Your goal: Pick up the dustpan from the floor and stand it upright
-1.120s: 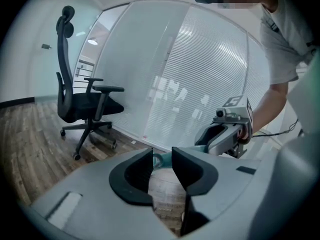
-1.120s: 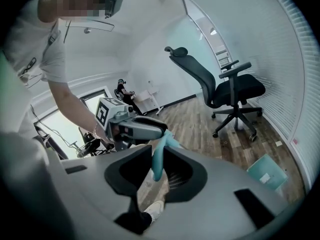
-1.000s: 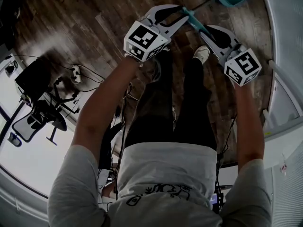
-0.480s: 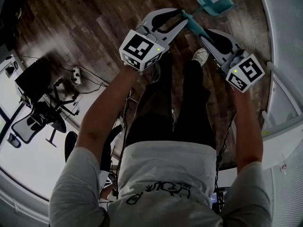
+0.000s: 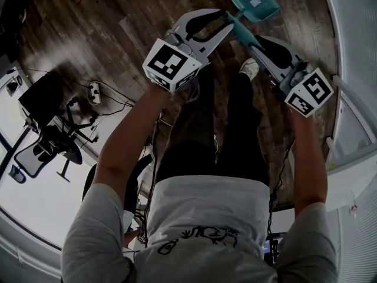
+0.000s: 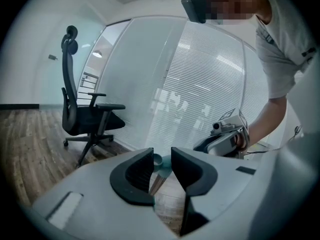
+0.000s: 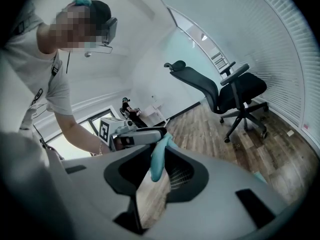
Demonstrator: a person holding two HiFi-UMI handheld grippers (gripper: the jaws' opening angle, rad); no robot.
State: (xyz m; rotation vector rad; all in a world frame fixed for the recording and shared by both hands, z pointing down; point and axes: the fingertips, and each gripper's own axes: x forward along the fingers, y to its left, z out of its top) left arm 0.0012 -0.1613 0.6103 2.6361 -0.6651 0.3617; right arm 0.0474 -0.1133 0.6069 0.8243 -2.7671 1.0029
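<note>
The teal dustpan hangs over the wooden floor at the top of the head view, its long handle slanting back toward me. My left gripper is shut on the handle partway along. In the left gripper view the teal handle fills the narrow gap between jaws that have just been closing. My right gripper holds the handle's near end. In the right gripper view the handle crosses between the jaw tips, and those jaws have just been opening.
The person's shoe stands right under the grippers. A black office chair is on the wood floor by a glass wall with blinds. Another chair and a power strip with cables lie to the left.
Both grippers have risen together with the dustpan. Its pan has come from the top edge further into the head view, shifting left.
</note>
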